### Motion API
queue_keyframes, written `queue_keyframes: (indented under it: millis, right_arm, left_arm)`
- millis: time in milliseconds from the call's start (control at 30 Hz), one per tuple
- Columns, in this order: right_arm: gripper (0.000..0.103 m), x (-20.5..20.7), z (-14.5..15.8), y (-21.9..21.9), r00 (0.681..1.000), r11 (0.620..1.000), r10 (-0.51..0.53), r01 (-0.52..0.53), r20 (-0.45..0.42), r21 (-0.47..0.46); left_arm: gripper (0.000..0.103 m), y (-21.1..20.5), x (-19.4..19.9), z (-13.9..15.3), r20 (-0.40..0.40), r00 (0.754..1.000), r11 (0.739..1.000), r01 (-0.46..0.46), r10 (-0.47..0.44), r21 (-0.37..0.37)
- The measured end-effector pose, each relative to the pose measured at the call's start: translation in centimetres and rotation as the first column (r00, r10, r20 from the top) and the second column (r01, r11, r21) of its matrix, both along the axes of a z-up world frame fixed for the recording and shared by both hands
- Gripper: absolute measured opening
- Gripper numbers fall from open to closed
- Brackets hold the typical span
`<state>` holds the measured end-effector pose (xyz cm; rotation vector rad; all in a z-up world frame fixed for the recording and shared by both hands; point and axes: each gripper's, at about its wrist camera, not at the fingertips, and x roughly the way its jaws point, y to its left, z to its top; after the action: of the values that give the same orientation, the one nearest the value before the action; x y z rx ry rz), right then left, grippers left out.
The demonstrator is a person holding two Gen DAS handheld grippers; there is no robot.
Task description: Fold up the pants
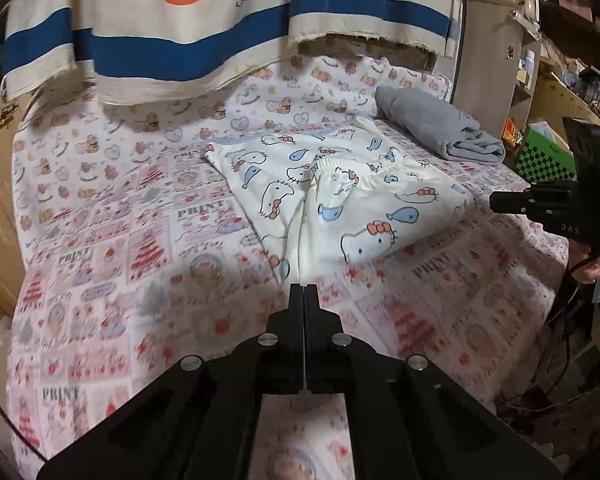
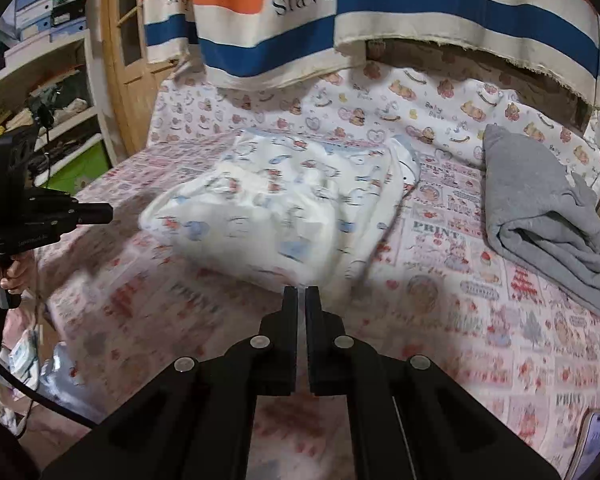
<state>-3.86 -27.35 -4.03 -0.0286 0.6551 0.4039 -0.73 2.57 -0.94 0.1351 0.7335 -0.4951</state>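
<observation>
White pants (image 1: 332,196) printed with cartoon cats and blue fish lie folded in a compact bundle on the bed, waistband on top; they also show in the right wrist view (image 2: 284,216). My left gripper (image 1: 303,287) is shut and empty, just short of the bundle's near edge. It also shows at the left of the right wrist view (image 2: 100,213). My right gripper (image 2: 301,290) is shut with a thin slit between the fingers, empty, just in front of the bundle. It shows at the right of the left wrist view (image 1: 500,201).
The bed has a pink patterned sheet (image 1: 120,280). A folded grey garment (image 2: 540,220) lies at the back right. A striped orange, blue and cream cloth (image 1: 180,20) hangs over the far side. Shelves stand at both sides (image 2: 40,80). A white-blue object (image 2: 594,436) lies at the bed's near right.
</observation>
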Motion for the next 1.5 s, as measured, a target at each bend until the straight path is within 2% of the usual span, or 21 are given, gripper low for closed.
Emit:
queue_keyframes:
  millis: [133,200,233,300,433,467,500,567,600,633,667,700,767,967,1067,1200,1300,1467,1500]
  right_arm:
    - [0.003,-0.7,0.4,0.4,0.996,0.996,-0.049,0.055,0.071,-0.076]
    - [0.004,-0.8,0.5,0.3,0.995,0.995,-0.049,0.057,0.088,-0.082]
    - [0.004,-0.7,0.4,0.4,0.996,0.996,-0.034,0.040,0.080,-0.079]
    - [0.005,-0.6,0.3,0.7,0.998,0.997,-0.006,0.011,0.069,-0.080]
    - [0.011,0.1,-0.4,1.7,0.998,0.993,0.027,-0.020,0.059,-0.119]
    - [0.015,0.2,-0.6,2.0,0.997,0.991,0.048,-0.040,0.056,-0.131]
    - [0.019,0.3,-0.7,2.3,0.996,0.988,0.067,-0.058,0.057,-0.146]
    - [0.020,0.3,-0.8,2.9,0.993,0.980,0.082,-0.065,0.084,-0.189]
    - [0.022,0.2,-0.6,3.3,0.988,0.973,0.106,-0.080,0.109,-0.218]
    - [0.023,0.1,-0.3,3.7,0.984,0.966,0.132,-0.100,0.123,-0.239]
    - [0.029,0.0,-0.2,4.2,0.977,0.956,0.163,-0.123,0.134,-0.266]
    - [0.042,0.1,-0.1,4.7,0.973,0.945,0.185,-0.137,0.140,-0.296]
    - [0.052,0.7,-0.2,5.3,0.970,0.932,0.202,-0.147,0.136,-0.332]
    - [0.050,3.5,-2.5,5.3,0.973,0.912,0.230,-0.207,0.022,-0.355]
    - [0.049,4.2,-2.8,4.7,0.977,0.928,0.212,-0.199,0.009,-0.315]
    - [0.045,5.2,-3.0,4.1,0.980,0.941,0.200,-0.191,0.005,-0.279]
    - [0.035,5.7,-3.0,4.0,0.978,0.945,0.211,-0.204,-0.002,-0.257]
    - [0.031,6.3,-2.9,4.4,0.977,0.945,0.214,-0.206,0.001,-0.253]
    - [0.029,6.5,-2.9,4.4,0.977,0.947,0.215,-0.209,-0.003,-0.245]
  left_arm:
    - [0.000,-0.3,-0.4,-0.1,0.009,1.000,1.000,0.006,-0.006,0.010]
    - [0.001,-1.1,-0.6,-0.2,0.012,0.999,0.999,0.032,-0.032,0.003]
    - [0.003,-1.6,-0.6,-0.3,0.009,0.999,0.999,0.049,-0.049,-0.002]
    - [0.013,-2.7,-0.5,-0.6,0.005,0.997,0.996,0.083,-0.083,-0.008]
    - [0.016,-5.3,0.1,-1.1,0.017,0.992,0.991,0.128,-0.128,0.050]
    - [0.023,-6.0,0.0,-1.0,0.037,0.987,0.985,0.151,-0.154,0.080]
    - [0.044,-6.9,-0.1,-0.9,0.068,0.980,0.975,0.177,-0.187,0.132]
    - [0.067,-8.6,-0.4,-1.0,0.131,0.955,0.936,0.223,-0.265,0.272]
    - [0.067,-9.4,-0.4,-1.2,0.157,0.938,0.911,0.243,-0.308,0.333]
    - [0.067,-10.0,-0.2,-1.3,0.160,0.930,0.892,0.252,-0.330,0.374]
    - [0.067,-10.3,0.3,-1.5,0.139,0.930,0.881,0.264,-0.341,0.392]
    - [0.066,-10.5,0.9,-1.5,0.108,0.932,0.876,0.281,-0.347,0.393]
    - [0.066,-10.4,2.1,-1.6,0.064,0.937,0.880,0.297,-0.344,0.370]
    - [0.051,-8.9,5.1,-2.5,-0.032,0.959,0.923,0.279,-0.281,0.264]
    - [0.048,-8.3,5.0,-2.6,-0.027,0.968,0.938,0.249,-0.250,0.241]
    - [0.048,-7.9,3.7,-1.2,0.047,0.965,0.946,0.242,-0.258,0.216]
    - [0.048,-7.9,4.0,-1.0,0.027,0.960,0.941,0.269,-0.280,0.207]
    - [0.047,-8.3,5.6,-3.0,-0.044,0.965,0.939,0.261,-0.258,0.225]
    - [0.046,-8.0,5.8,-3.0,-0.039,0.964,0.946,0.265,-0.262,0.187]
